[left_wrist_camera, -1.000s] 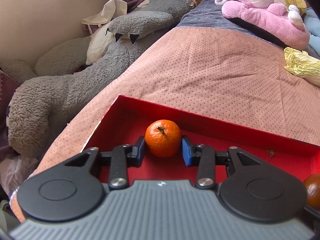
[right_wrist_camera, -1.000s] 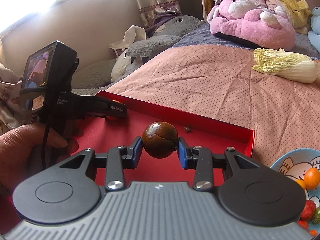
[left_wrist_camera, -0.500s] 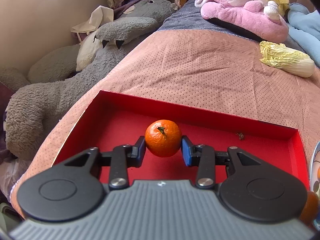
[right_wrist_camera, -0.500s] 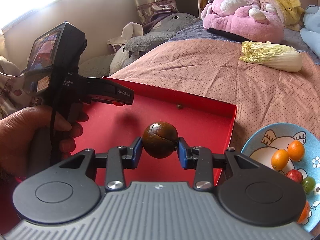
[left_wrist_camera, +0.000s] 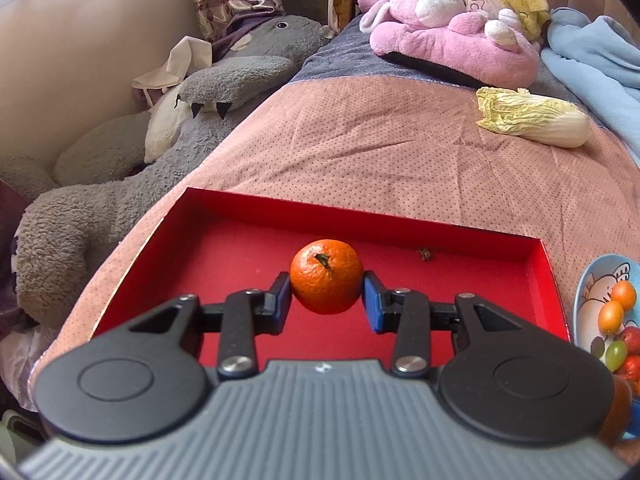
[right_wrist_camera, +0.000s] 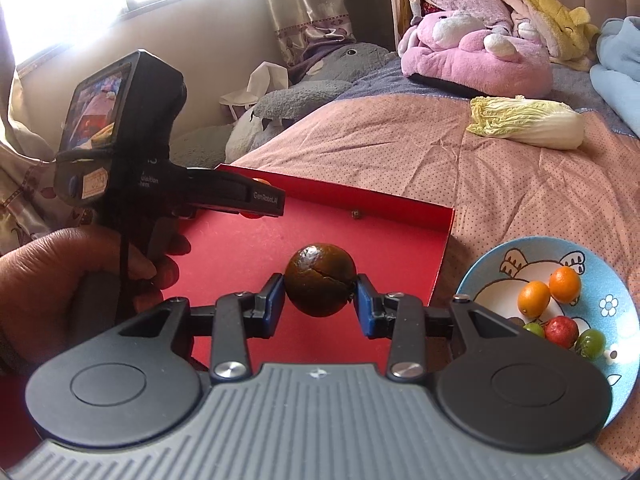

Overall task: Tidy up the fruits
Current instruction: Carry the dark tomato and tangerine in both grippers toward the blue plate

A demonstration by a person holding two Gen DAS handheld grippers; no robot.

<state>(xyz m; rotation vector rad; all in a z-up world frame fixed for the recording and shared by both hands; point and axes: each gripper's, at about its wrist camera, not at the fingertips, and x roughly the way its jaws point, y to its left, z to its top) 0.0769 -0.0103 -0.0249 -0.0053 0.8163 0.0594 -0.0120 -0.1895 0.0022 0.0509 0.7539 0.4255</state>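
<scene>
My left gripper (left_wrist_camera: pixel 326 294) is shut on an orange mandarin (left_wrist_camera: pixel 327 280), held above the red tray (left_wrist_camera: pixel 400 222). My right gripper (right_wrist_camera: pixel 320 300) is shut on a dark brown cracked round fruit (right_wrist_camera: pixel 320 282), also over the red tray (right_wrist_camera: pixel 360 200). In the right wrist view a hand (right_wrist_camera: pixel 52 292) holds the left gripper's black body (right_wrist_camera: pixel 120 128) at the left, its fingers (right_wrist_camera: pixel 256 200) reaching over the tray. A blue cartoon bowl (right_wrist_camera: pixel 592 264) to the right of the tray holds several small fruits: orange kumquats (right_wrist_camera: pixel 534 298), red and green ones. The bowl (left_wrist_camera: pixel 600 276) also shows in the left wrist view.
The tray and bowl lie on a pink dotted bedspread (left_wrist_camera: pixel 380 140). A napa cabbage (left_wrist_camera: pixel 532 122) lies farther back on the right. A grey plush toy (left_wrist_camera: pixel 120 184) fills the left side, and a pink plush (left_wrist_camera: pixel 452 36) and blue blanket (left_wrist_camera: pixel 592 56) sit at the back. A small dark crumb (left_wrist_camera: pixel 425 255) lies in the tray.
Both grippers have moved to the right and slightly up with their fruits. The bowl of small fruits has come into view at the right in both views.
</scene>
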